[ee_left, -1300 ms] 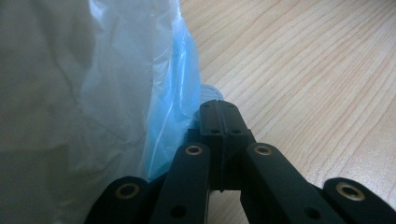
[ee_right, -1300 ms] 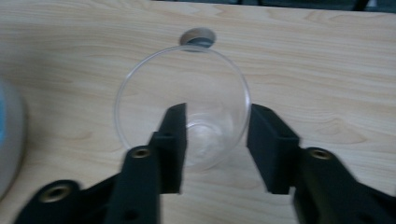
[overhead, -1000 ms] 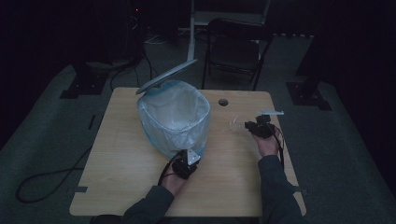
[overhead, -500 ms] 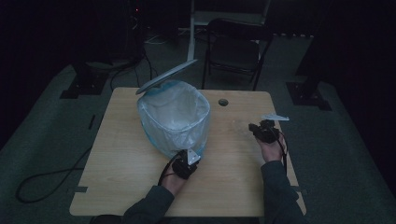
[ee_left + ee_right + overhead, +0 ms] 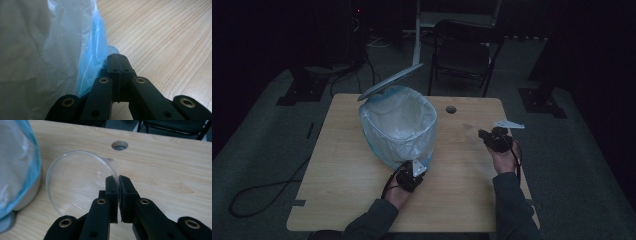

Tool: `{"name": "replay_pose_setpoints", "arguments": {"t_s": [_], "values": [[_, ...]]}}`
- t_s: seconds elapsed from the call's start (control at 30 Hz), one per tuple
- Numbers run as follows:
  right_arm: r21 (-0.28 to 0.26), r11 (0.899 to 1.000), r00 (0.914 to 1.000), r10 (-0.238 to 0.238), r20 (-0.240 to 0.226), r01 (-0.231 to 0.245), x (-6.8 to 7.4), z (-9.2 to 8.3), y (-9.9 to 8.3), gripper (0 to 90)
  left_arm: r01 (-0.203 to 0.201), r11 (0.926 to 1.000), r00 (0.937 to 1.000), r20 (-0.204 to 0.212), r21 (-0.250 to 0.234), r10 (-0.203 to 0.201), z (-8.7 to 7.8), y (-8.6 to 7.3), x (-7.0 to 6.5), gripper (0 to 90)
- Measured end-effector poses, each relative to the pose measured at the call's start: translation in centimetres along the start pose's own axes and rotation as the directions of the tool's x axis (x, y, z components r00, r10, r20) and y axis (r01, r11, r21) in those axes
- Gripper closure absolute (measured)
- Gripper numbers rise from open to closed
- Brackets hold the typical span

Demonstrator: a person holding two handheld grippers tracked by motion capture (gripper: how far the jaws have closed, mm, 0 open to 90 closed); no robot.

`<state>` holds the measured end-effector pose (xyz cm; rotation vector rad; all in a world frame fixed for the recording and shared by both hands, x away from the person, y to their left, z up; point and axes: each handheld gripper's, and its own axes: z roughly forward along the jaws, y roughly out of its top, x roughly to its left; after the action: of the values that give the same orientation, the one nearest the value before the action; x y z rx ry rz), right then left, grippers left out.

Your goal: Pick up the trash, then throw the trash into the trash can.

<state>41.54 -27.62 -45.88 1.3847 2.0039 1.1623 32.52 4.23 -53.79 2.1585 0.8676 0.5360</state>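
A bin lined with a pale blue plastic bag [image 5: 398,125] stands on the wooden table [image 5: 342,165], its grey lid [image 5: 389,82] tipped up at the back. My left gripper [image 5: 414,170] rests at the bin's near base. Its jaws [image 5: 117,56] are pressed together, with the bag film [image 5: 90,50] hanging just to their left. At the table's right, my right gripper [image 5: 486,134] holds a clear plastic cup [image 5: 80,182] off the table. That gripper [image 5: 118,179] is shut on the cup's rim. The cup is tilted, its mouth facing the camera.
A round cable hole [image 5: 451,109] lies in the tabletop behind the right gripper. A dark folding chair [image 5: 464,50] stands beyond the far edge. A cable [image 5: 257,192] loops on the floor at the left. The table's right edge is near the right hand.
My right gripper has drifted right and slightly up with the clear cup in its jaws. The left gripper and the bin have stayed put.
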Motion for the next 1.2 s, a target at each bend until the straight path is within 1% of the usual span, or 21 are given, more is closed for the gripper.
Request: {"name": "replay_pose_setpoints", "arguments": {"t_s": [0.17,0.2,0.37,0.57,0.73,0.8,1.0,1.07,1.1,1.13,1.2], "values": [[-0.016,1.000,0.9996,-0.027,-0.004,0.027,0.7,-0.7,0.7,86.5,0.000,1.0000,1.0000,0.000,0.000,0.000,0.0,0.0,0.0,90.0],[-0.017,0.999,0.9996,-0.028,-0.005,0.028,0.8,-0.8,0.8,86.5,0.008,1.0000,1.0000,-0.002,-0.001,-0.008,0.0,0.0,0.0,90.0],[-0.025,0.999,0.9991,-0.042,-0.008,0.041,1.0,-1.1,1.1,86.5,0.000,1.0000,1.0000,-0.003,-0.001,0.000,0.0,0.0,0.0,90.0],[-0.028,0.999,0.9991,-0.040,-0.016,0.039,1.0,-1.2,1.2,86.5,-0.011,0.9999,0.9999,-0.003,-0.001,0.011,0.0,0.0,0.1,90.0],[-0.023,0.999,0.9989,-0.044,-0.014,0.044,0.9,-1.2,1.2,86.6,-0.004,1.0000,1.0000,-0.003,-0.001,0.004,0.0,0.0,0.0,90.0],[-0.023,0.999,0.9989,-0.045,-0.014,0.045,0.9,-1.2,1.2,86.5,-0.009,0.9999,1.0000,-0.001,-0.006,0.009,0.0,0.0,0.1,90.0],[-0.022,0.999,0.9988,-0.047,-0.014,0.047,1.0,-1.2,1.2,86.5,-0.013,0.9999,0.9999,-0.004,-0.001,0.013,0.0,0.0,0.1,90.0],[-0.024,0.999,0.9987,-0.049,-0.015,0.048,1.0,-1.2,1.2,86.5,-0.018,0.9998,0.9998,-0.003,-0.002,0.018,0.0,0.0,0.1,90.0],[-0.025,0.999,0.9987,-0.048,-0.017,0.048,1.0,-1.3,1.2,86.5,-0.033,0.9994,0.9994,0.000,-0.005,0.033,0.0,0.0,0.2,90.0],[-0.026,0.998,0.9986,-0.050,-0.017,0.050,1.1,-1.3,1.3,86.5,-0.024,0.9997,0.9997,-0.002,-0.004,0.024,0.0,0.0,0.2,90.0],[-0.027,0.998,0.9985,-0.052,-0.018,0.051,1.1,-1.4,1.4,86.5,-0.032,0.9995,0.9995,-0.003,0.001,0.032,-0.1,0.0,0.2,90.0]]}}
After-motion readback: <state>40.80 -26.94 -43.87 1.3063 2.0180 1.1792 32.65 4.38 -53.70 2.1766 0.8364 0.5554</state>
